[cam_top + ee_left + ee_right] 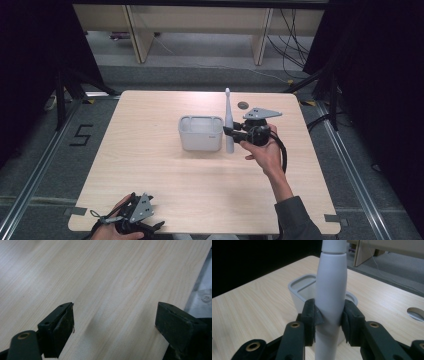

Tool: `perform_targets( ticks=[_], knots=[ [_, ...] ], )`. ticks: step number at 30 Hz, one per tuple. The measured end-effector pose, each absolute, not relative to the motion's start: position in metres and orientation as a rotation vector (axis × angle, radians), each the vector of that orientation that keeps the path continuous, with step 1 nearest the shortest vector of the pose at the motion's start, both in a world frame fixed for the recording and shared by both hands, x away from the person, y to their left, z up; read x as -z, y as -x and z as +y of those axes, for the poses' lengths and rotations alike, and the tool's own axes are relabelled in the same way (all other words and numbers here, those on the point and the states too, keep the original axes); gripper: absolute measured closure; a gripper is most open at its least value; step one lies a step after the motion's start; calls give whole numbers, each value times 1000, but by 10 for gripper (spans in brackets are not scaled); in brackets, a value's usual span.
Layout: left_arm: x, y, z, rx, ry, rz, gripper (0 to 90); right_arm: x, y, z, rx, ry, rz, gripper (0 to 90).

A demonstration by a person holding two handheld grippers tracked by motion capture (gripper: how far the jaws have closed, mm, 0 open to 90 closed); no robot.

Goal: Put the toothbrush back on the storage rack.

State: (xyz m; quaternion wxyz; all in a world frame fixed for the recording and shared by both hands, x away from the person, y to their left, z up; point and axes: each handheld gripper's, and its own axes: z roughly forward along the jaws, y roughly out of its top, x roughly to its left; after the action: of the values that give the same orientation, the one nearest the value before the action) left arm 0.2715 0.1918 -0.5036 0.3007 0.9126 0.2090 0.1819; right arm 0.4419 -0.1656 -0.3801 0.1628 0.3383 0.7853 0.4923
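A: Right gripper (329,322): jaws clamped on the white electric toothbrush (331,297), held upright, just right of the grey holder (200,133).

B: Step?

A: Carrying it over, I judge. Next: centre above 1 compartment, lower straight. Wrist level, jaws pointing left.

B: Left gripper (115,325)?

A: Wide open, empty, near table (150,165) edge.

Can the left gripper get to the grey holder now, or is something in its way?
Probably yes. The left gripper sits open at the near table edge, and only bare table lies between it and the grey holder. The right gripper, clamped on the electric toothbrush, is beside the holder.
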Motion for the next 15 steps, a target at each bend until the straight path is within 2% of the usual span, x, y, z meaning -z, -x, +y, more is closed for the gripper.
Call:
perform_targets(
  ticks=[15],
  knots=[
    [503, -271, 192, -475, -2409, 562, 153, 359, -452, -151, -1445, -959, 2209, 665]
  ],
)
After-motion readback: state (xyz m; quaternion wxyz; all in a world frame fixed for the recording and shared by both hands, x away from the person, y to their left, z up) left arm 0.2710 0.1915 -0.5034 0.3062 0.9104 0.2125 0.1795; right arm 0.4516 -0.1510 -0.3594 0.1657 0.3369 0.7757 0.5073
